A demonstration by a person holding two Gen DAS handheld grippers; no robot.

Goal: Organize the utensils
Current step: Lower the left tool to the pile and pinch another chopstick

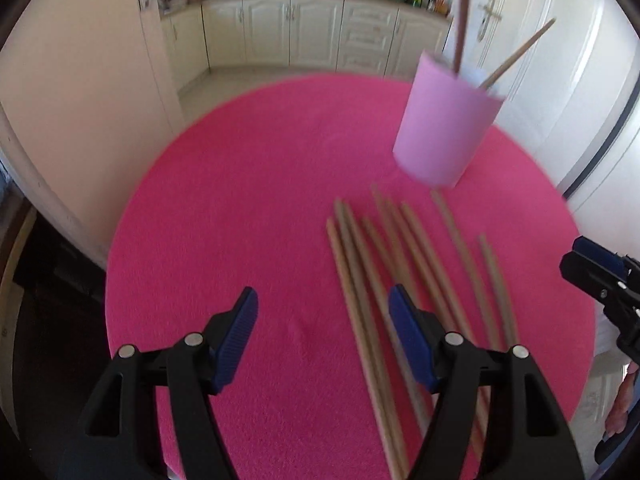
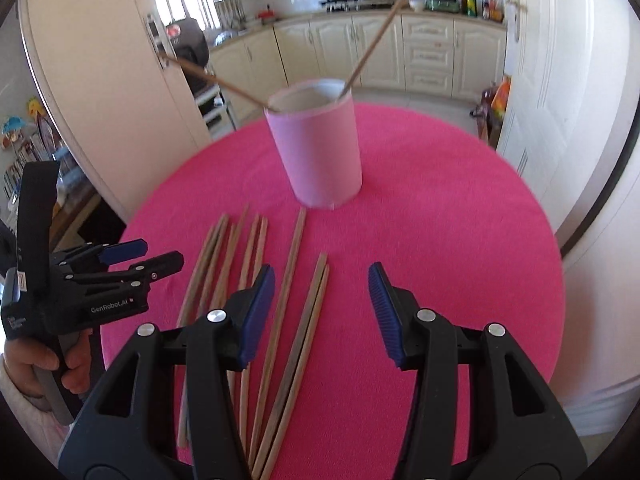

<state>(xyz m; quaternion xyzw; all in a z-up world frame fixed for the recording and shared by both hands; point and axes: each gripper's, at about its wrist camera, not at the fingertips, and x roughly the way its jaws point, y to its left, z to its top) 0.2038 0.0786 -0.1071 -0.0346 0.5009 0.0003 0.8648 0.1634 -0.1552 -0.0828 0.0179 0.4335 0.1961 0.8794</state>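
Lying loose on the pink round tablecloth (image 2: 440,200), a spread of wooden chopsticks (image 2: 292,280) points toward the far side, where a pink cylindrical holder (image 2: 316,152) stands upright. Two chopsticks (image 2: 380,28) already lean out of the holder, one tilted left and one tilted right; the top of one is cut off by the frame edge in the left wrist view.

From the right wrist camera, the right gripper (image 2: 322,276) hovers above the near ends of the chopsticks with its jaws spread wide and nothing between them. Its left finger covers part of several sticks, so their exact count is hard to make out, and their near ends run under the gripper body. At the left edge of that view the left gripper (image 2: 160,256) appears side-on, held by a hand (image 2: 60,368) that is partly cut off.

From the left wrist camera, the left gripper (image 1: 322,300) also has its jaws apart and empty, to the left of most of the chopsticks (image 1: 400,280), which look blurred. The holder (image 1: 444,120) is smeared by motion blur too. Only the tip of the right gripper (image 1: 600,268) shows at the right edge.
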